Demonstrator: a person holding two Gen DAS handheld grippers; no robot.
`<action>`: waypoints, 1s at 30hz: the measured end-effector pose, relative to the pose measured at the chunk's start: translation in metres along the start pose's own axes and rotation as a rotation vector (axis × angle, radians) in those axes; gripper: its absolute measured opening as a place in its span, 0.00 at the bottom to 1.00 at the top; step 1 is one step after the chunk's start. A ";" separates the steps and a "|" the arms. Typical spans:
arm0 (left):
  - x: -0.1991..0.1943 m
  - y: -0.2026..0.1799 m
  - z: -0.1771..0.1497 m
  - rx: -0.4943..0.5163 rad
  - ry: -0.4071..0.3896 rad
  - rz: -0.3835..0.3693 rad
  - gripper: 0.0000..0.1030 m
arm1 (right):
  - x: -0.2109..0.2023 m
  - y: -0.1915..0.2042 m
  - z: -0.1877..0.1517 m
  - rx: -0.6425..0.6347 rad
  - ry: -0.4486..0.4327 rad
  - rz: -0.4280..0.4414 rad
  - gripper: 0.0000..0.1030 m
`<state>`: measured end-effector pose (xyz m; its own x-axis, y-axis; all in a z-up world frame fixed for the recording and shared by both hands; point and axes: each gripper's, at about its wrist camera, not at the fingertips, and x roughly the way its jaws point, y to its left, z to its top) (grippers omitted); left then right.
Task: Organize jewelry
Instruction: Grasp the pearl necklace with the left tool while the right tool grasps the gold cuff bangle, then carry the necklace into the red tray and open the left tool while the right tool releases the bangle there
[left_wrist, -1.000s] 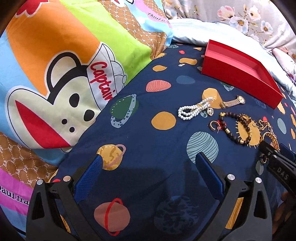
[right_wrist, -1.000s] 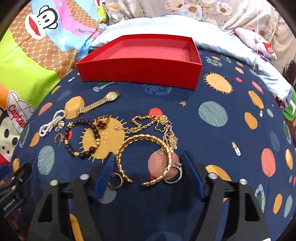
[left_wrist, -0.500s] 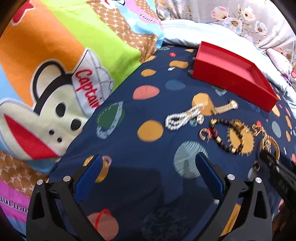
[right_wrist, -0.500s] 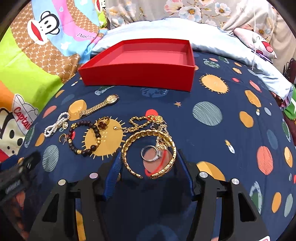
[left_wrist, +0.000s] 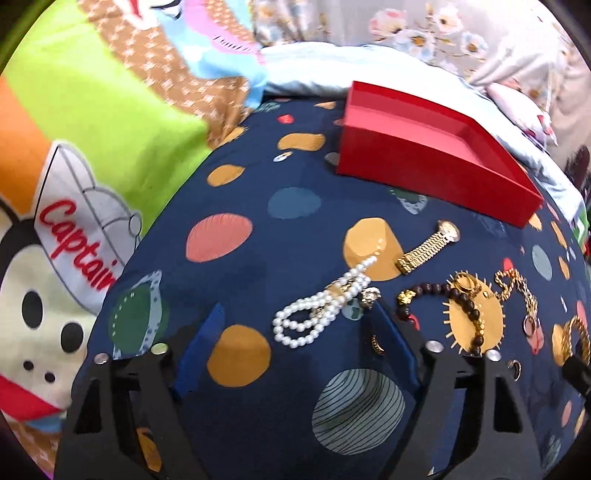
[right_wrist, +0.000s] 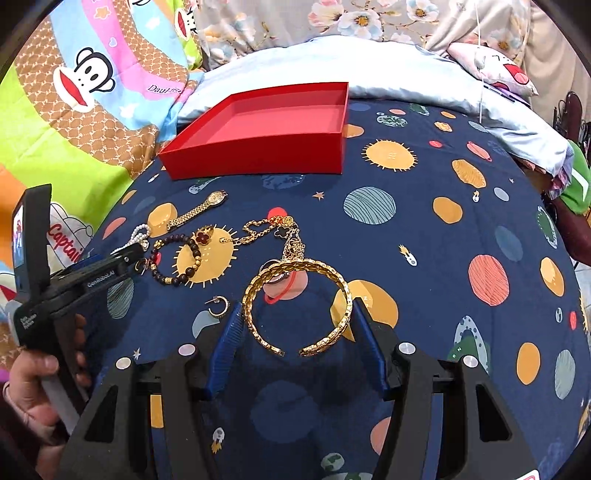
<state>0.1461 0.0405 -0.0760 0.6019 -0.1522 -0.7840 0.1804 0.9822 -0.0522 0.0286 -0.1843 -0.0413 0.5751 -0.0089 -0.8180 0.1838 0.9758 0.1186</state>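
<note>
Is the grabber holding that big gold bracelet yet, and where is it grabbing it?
The right gripper has its jaws on both outer sides of the gold cuff bracelet, near its open ends. Whether it grips cannot be told. The left gripper holds nothing.

Left wrist view low, close, facing the red box (left_wrist: 436, 162) obliquely – right wrist view nearer head-on, both sharing it.

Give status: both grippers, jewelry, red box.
Right gripper shut on gold bangle. Left gripper open over pearl bracelet. Red box holds nothing visible; path to it unobstructed.
</note>
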 end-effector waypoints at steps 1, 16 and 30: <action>-0.001 -0.001 0.000 0.006 -0.007 -0.018 0.63 | -0.001 0.000 0.000 0.000 0.000 0.002 0.56; -0.033 -0.008 -0.010 -0.029 -0.031 -0.141 0.14 | -0.013 -0.006 -0.004 0.007 -0.015 0.028 0.56; -0.114 -0.042 -0.028 -0.011 -0.070 -0.184 0.14 | -0.047 -0.020 -0.017 0.007 -0.068 0.091 0.56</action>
<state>0.0482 0.0197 -0.0020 0.6122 -0.3364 -0.7155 0.2844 0.9381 -0.1977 -0.0161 -0.1997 -0.0148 0.6421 0.0648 -0.7639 0.1339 0.9716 0.1950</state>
